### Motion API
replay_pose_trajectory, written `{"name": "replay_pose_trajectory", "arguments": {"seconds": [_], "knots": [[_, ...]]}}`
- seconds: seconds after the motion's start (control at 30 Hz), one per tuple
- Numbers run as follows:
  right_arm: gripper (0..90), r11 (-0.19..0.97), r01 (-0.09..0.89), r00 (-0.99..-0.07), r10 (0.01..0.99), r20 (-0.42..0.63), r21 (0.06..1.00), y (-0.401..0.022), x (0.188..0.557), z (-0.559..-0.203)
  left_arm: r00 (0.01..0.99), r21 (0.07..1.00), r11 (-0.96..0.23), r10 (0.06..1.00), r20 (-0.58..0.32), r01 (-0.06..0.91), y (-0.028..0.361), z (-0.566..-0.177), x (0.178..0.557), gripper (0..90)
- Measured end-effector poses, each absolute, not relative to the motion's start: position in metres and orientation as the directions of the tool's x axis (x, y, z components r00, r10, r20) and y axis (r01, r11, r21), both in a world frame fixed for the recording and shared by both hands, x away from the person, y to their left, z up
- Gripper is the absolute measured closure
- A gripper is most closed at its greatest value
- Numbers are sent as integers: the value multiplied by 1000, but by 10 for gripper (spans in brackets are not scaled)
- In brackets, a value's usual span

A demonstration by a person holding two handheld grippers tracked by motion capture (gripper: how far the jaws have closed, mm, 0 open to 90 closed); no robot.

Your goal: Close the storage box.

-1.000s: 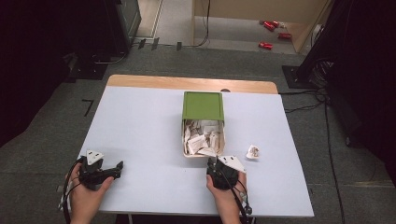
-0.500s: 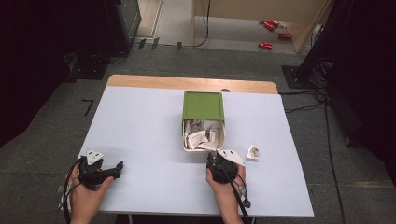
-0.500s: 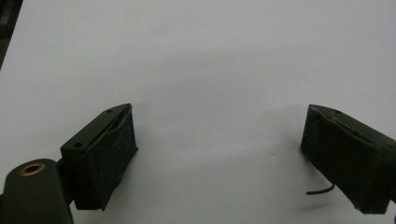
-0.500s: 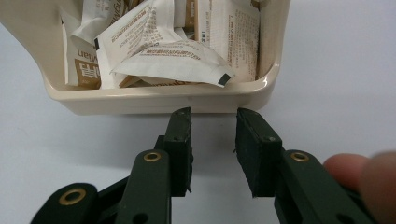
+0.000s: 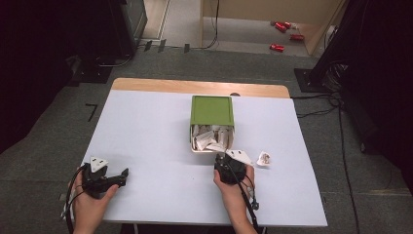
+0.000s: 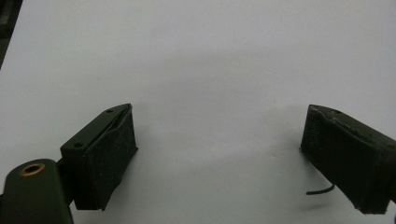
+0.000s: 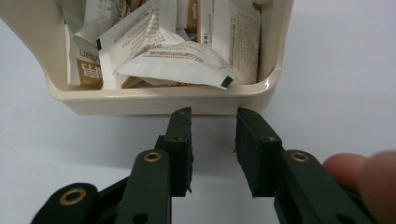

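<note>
One big white table, with a cream box under a green lid mid-table, crammed with white packets. Right gripper sits just short of its near rim, jaws narrow, nothing between. Left gripper gapes wide over bare tabletop. One loose packet lies beside the box.

Obstacles: box mid-counter, its near wall directly ahead of right tongs; lone packet just right of them. Open passage: counter's left half, ahead of left tongs.
</note>
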State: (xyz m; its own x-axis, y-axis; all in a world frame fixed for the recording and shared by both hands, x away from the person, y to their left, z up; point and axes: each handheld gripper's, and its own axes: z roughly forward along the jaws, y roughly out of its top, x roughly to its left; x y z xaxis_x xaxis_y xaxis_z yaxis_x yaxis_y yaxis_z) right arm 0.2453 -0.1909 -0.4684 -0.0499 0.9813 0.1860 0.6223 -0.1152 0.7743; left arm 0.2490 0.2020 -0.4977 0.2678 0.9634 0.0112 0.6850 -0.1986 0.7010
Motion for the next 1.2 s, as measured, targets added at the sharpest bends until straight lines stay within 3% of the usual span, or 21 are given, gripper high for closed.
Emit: {"name": "replay_pose_trajectory", "arguments": {"seconds": [1.2], "knots": [[686,-132,625,-30,981,193,769,-195,269,-468,268,701,-199,963,12,685,202,-498,249,108]]}}
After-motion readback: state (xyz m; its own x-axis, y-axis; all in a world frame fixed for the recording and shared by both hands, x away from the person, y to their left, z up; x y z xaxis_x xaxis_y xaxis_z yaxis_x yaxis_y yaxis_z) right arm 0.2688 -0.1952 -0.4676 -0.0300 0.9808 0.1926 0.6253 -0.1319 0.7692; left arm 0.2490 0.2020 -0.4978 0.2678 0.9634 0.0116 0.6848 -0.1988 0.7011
